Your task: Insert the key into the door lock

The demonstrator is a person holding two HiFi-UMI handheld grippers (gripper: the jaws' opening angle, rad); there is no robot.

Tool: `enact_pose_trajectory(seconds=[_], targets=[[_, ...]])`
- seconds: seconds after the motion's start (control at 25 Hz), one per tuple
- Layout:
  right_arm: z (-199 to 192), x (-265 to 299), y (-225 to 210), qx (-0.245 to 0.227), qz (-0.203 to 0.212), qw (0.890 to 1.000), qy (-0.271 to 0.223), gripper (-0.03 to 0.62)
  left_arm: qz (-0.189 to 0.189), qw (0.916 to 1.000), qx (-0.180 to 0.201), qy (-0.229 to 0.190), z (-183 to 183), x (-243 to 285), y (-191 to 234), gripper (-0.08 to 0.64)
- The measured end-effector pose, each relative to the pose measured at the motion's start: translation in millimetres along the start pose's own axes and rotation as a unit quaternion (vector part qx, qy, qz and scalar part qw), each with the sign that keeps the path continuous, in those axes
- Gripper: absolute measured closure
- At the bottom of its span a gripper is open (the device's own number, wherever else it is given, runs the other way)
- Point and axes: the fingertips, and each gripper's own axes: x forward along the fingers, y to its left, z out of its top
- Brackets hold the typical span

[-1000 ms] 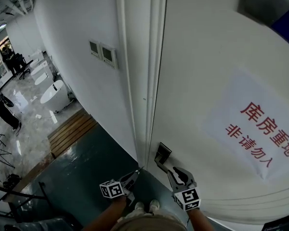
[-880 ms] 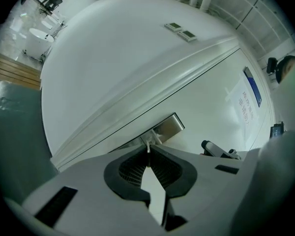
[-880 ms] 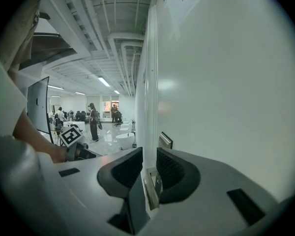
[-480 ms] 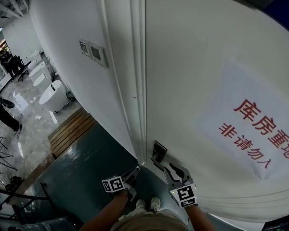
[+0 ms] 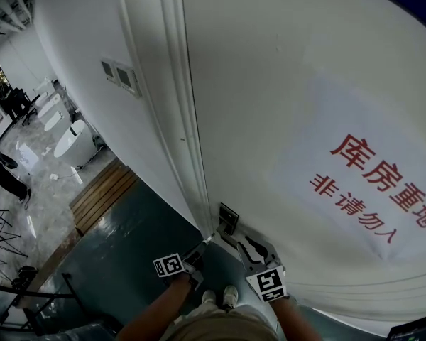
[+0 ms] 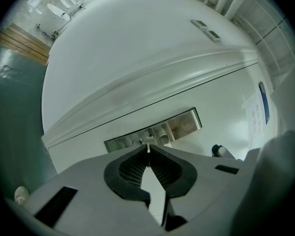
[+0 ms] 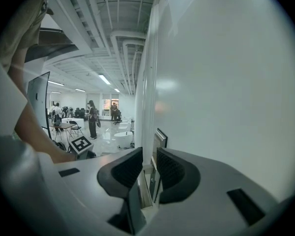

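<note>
The white door (image 5: 291,84) carries a steel lock plate (image 5: 227,219) near its left edge; the left gripper view shows that plate (image 6: 182,124) close ahead. My left gripper (image 5: 199,252) is shut on a thin silver key (image 6: 148,148). The key tip points at the plate's left part and is almost on it. My right gripper (image 5: 250,247) hovers just right of the plate, close to the door. Its jaws stand a little apart, and the plate's edge (image 7: 159,142) and a pale metal bar show through the gap. Whether anything touches its pads I cannot tell.
A white sheet with red print (image 5: 358,183) is stuck on the door. The door frame (image 5: 177,119) runs left of the plate, with wall switches (image 5: 121,77) beyond. The dark floor (image 5: 121,261) lies below, with a wooden strip (image 5: 103,194), white bathtubs (image 5: 71,141) and people far off.
Both grippers have closed in on the lock plate, and the key tip has come nearer to it. The head view has swung, so door and frame sit further left.
</note>
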Motion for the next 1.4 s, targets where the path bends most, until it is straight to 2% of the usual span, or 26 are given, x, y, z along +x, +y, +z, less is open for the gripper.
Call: enact_pose_trajectory(seconds=[0.24,0.64,1.4], targets=[[-8,-2,-2,0.007,-0.003,1.000,0.003,0.500,-0.003,0.9999,-0.004,0.015,-9,16,3,0.528],[-17,-4,-1,0.010,0.002,1.000,0.007,0.500,-0.014,0.9991,-0.040,-0.006,-6,32,7,0.528],[-22,-1,-1,0.007,0.008,1.000,0.015,0.500,-0.029,0.9978,-0.060,-0.008,-10,43,5,0.528]])
